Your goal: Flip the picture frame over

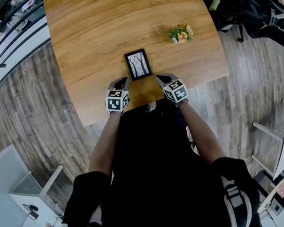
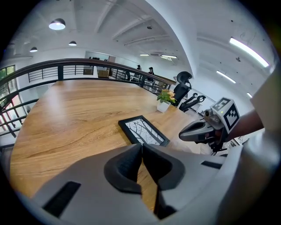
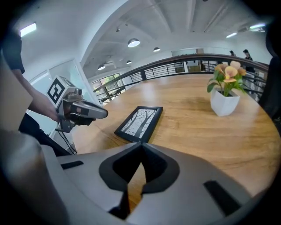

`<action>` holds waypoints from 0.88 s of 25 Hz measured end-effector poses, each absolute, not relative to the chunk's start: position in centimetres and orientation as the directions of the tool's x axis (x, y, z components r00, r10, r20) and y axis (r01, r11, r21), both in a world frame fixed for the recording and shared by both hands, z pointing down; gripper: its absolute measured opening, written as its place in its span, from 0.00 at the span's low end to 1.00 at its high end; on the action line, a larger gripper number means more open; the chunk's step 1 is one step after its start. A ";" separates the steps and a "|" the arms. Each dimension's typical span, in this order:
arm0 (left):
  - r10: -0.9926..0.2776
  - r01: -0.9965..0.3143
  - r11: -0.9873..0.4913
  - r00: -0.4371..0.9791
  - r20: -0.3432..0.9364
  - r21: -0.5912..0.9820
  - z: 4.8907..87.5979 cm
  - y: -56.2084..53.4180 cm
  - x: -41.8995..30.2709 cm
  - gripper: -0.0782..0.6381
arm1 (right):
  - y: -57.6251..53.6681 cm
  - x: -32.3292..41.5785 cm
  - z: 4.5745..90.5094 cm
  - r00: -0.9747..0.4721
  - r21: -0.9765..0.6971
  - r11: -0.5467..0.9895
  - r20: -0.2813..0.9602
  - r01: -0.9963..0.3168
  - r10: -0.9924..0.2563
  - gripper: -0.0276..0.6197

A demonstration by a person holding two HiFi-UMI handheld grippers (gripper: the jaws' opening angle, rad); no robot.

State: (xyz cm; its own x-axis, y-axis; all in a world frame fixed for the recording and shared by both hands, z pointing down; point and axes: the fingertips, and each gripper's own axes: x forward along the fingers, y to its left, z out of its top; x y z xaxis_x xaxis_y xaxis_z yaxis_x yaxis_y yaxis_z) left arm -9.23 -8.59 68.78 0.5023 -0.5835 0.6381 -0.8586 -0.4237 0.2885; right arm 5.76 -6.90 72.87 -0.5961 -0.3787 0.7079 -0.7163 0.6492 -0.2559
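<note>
Flat frame (image 1: 138,64) just ahead of both tongs, midway between them

It lies picture-side up near the surface's (image 1: 94,28) front edge, long axis running away from the person. The left tongs (image 1: 122,80) are off its near-left corner and the right tongs (image 1: 159,77) off its near-right, about equally near. Both are pinched together on nothing (face-up fits a flip still due, or one done).

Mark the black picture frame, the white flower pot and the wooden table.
Black rectangular picture frame (image 1: 138,64): head view, centre of its tree print.
Small white pot of orange flowers (image 3: 224,104): right gripper view, pot's front wall.
Light wooden table (image 1: 94,28): head view, bare top.
</note>
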 end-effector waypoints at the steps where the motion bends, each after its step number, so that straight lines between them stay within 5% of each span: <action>1: -0.585 -0.859 -0.424 0.502 0.637 0.287 68.7 -8.4 -9.2 0.15 | -6.7 5.9 72.8 -0.594 -0.248 0.656 0.709 -0.713 -0.379 0.05; 22: -0.569 -0.850 -0.449 0.510 0.644 0.276 69.0 -5.4 -7.8 0.15 | -5.5 7.1 72.4 -0.562 -0.179 0.676 0.722 -0.715 -0.403 0.05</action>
